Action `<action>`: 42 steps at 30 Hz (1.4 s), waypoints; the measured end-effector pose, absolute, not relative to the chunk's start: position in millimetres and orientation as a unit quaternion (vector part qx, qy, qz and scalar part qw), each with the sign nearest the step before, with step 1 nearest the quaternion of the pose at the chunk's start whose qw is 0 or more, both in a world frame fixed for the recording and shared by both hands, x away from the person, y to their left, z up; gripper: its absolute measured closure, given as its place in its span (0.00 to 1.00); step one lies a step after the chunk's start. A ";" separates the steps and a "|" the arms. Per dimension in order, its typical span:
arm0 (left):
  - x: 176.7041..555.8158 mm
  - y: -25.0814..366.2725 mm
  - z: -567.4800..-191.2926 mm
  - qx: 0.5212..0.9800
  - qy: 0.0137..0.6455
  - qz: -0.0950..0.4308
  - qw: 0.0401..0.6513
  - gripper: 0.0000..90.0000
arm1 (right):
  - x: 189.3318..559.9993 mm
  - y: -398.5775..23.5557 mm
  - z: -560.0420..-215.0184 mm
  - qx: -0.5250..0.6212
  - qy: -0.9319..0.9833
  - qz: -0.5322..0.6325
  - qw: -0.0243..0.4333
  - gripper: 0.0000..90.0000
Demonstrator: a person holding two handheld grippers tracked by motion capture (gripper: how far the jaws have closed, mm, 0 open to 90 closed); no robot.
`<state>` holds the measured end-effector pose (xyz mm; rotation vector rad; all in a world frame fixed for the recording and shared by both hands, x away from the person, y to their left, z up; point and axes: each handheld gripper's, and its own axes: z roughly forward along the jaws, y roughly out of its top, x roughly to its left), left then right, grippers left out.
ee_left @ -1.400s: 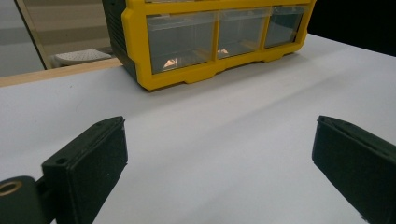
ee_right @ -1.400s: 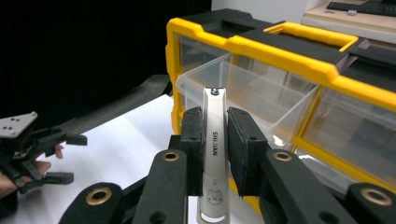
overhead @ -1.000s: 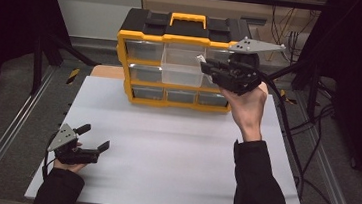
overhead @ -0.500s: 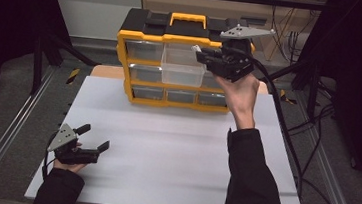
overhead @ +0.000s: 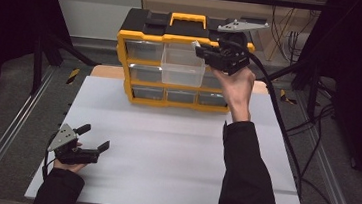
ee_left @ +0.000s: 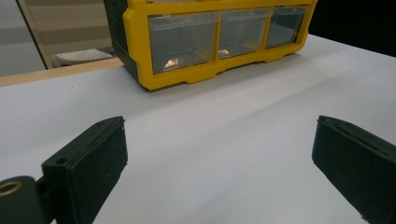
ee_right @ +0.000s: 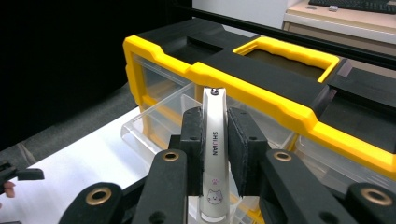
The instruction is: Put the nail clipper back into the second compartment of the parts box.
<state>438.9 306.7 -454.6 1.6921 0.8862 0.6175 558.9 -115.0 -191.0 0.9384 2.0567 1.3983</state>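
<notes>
A yellow and black drawer organizer stands at the back of the white table. Its top middle clear drawer is pulled out. My right gripper is held up just right of that drawer, over its edge, shut on a white nail clipper that stands between the pads and points toward the organizer. My left gripper rests at the table's front left, open, with nothing between its jaws. The organizer's bottom row of drawers lies ahead of it.
Metal rails run along both sides of the table. A thick black cable trails from the right gripper down the right side. A wooden bench with loose cables stands behind the organizer.
The right hand has carried the nail clipper left and toward the back, from beside the organizer's right end to the pulled-out drawer. The left gripper has stayed put.
</notes>
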 end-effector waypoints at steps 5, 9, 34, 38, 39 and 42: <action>438.8 306.6 -454.6 0.711 0.372 0.259 0.537 0.04 | 564.9 -113.1 -193.0 0.347 0.752 0.507 0.241 0.86; 438.9 306.8 -454.5 0.712 0.371 0.260 0.536 0.04 | 568.6 -109.9 -194.7 0.347 0.752 0.506 0.241 0.86; 438.5 306.8 -453.9 0.710 0.372 0.260 0.538 0.04 | 586.4 -96.4 -214.6 0.350 0.762 0.486 0.248 0.86; 438.5 307.0 -453.9 0.710 0.372 0.260 0.539 0.04 | 589.2 -96.4 -218.8 0.354 0.765 0.478 0.248 0.86; 438.5 306.9 -453.9 0.710 0.372 0.260 0.538 0.04 | 590.2 -96.5 -219.9 0.354 0.766 0.476 0.247 0.86; 438.6 307.1 -453.9 0.710 0.372 0.260 0.539 0.04 | 592.1 -95.4 -222.8 0.356 0.769 0.472 0.244 0.86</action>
